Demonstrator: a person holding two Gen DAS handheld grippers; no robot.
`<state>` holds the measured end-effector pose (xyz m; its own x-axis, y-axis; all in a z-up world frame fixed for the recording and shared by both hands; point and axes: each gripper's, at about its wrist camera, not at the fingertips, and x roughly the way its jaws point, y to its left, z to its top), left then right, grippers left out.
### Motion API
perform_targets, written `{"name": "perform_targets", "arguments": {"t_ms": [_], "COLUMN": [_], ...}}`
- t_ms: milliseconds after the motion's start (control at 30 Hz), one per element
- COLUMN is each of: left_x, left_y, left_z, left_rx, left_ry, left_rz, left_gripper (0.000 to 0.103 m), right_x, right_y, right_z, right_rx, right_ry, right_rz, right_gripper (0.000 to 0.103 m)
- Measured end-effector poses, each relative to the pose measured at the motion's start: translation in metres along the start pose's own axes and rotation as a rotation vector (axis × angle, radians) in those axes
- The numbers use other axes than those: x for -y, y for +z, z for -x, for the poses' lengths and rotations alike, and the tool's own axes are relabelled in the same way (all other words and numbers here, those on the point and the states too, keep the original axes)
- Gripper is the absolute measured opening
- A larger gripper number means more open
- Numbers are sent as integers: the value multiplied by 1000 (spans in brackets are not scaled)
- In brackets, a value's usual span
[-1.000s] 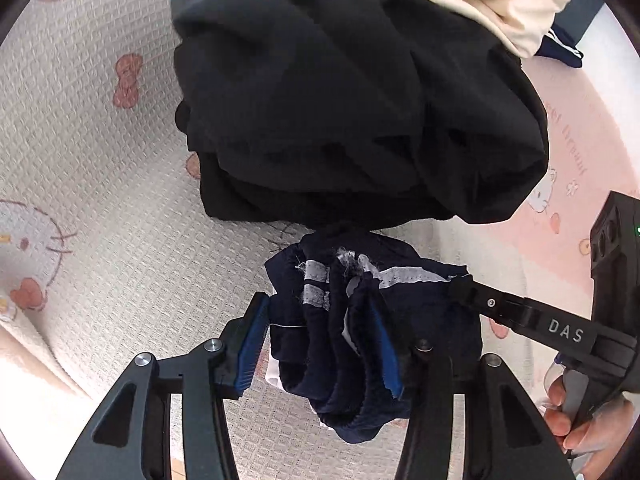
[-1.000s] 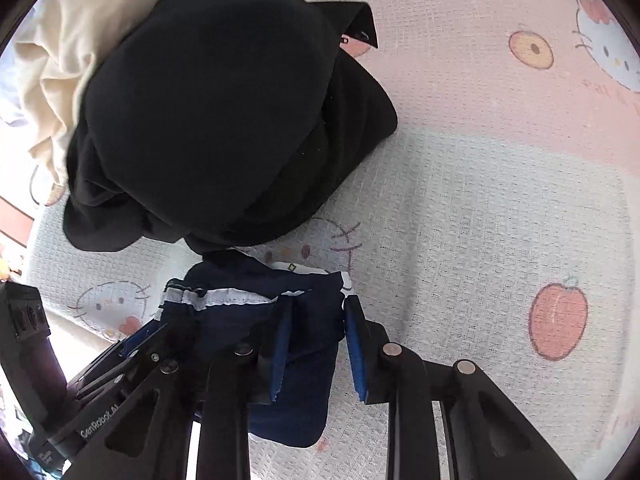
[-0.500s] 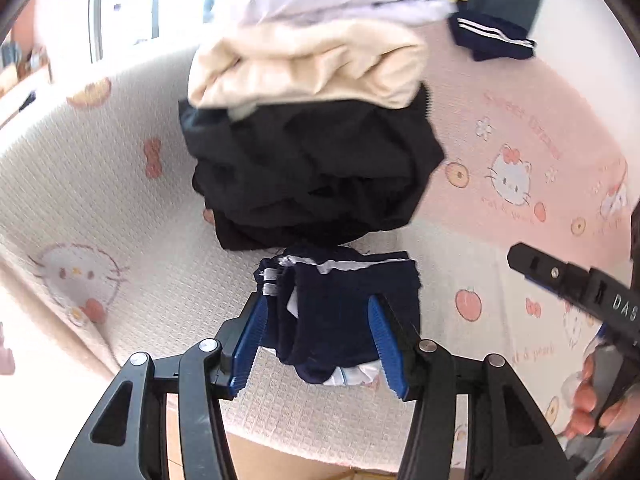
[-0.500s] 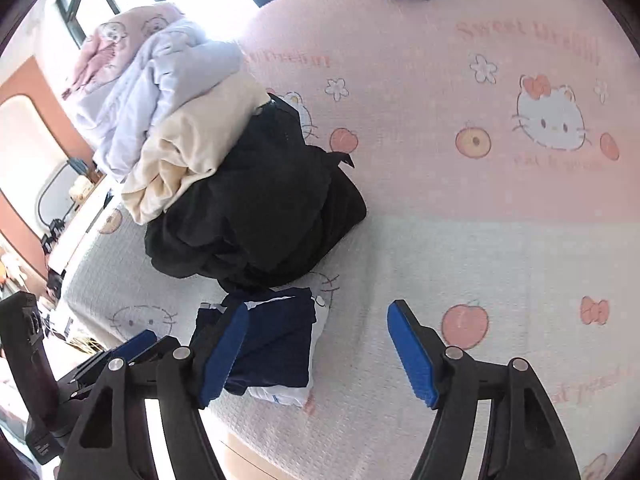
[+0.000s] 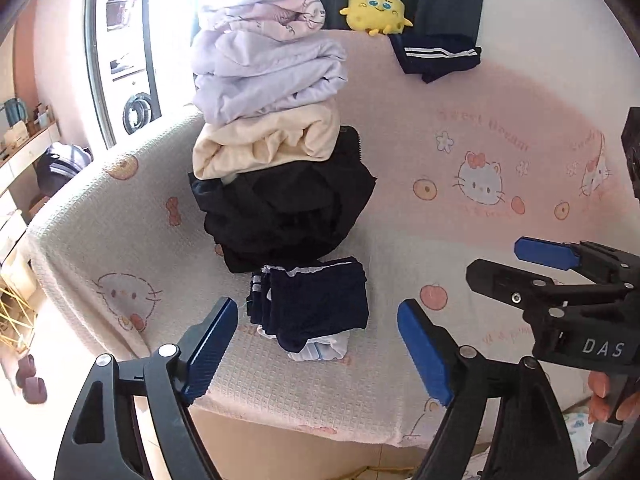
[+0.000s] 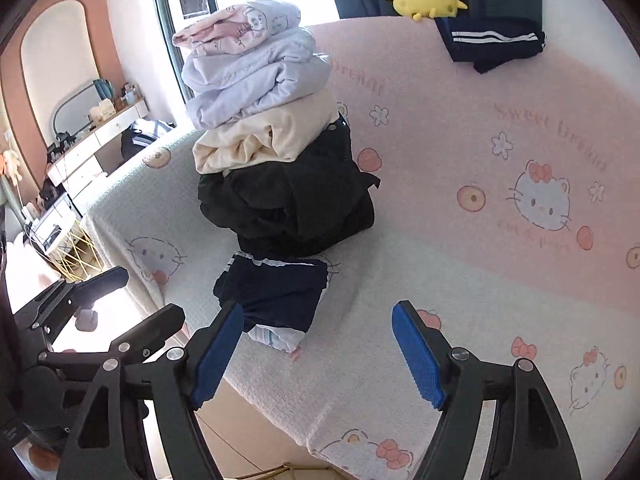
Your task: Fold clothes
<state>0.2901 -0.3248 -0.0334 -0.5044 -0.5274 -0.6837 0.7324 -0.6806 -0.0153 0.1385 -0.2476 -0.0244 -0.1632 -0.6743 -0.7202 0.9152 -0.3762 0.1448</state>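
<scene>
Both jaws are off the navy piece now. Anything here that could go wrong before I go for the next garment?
The tall clothes stack leans and overhangs its black base; a nudge may topple it onto the folded navy garment. That garment lies near the sofa cover's front edge and could slide off.

A folded navy garment with white trim [image 5: 316,300] lies on the pink-and-white cartoon-print blanket [image 5: 460,200], near its front edge, touching the foot of a tall stack of folded clothes [image 5: 276,128] just behind it. In that stack a black garment [image 5: 288,208] is at the bottom, a cream one [image 5: 264,146] on it and pale lilac ones [image 5: 264,72] on top. Well behind and to the right, a yellow plush toy [image 5: 376,12] sits at the blanket's far edge, with a navy white-striped garment [image 5: 436,58] just beside it.
</scene>
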Motion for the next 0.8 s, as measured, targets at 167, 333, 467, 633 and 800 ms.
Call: {"name": "perform_targets", "arguments": {"t_ms": [167, 333, 467, 633, 800], "left_x": [-2, -11, -15, -14, -4], "left_y": [-1, 0, 4, 5, 2], "left_z": [22, 48, 62, 66, 60], "left_rx": [13, 14, 9, 1, -19], "left_ry": [74, 107, 114, 130, 166], "left_rz": [8, 25, 50, 44, -1], "left_gripper": [82, 82, 82, 82, 82], "right_x": [-7, -17, -27, -27, -20], "right_y": [-2, -8, -12, -16, -18], "right_z": [19, 38, 56, 64, 66], "right_rx": [-15, -48, -39, -26, -29], "right_ry": [-36, -71, -111, -97, -61], "right_rz": [12, 25, 81, 81, 35], "right_gripper": [77, 77, 77, 77, 77]}}
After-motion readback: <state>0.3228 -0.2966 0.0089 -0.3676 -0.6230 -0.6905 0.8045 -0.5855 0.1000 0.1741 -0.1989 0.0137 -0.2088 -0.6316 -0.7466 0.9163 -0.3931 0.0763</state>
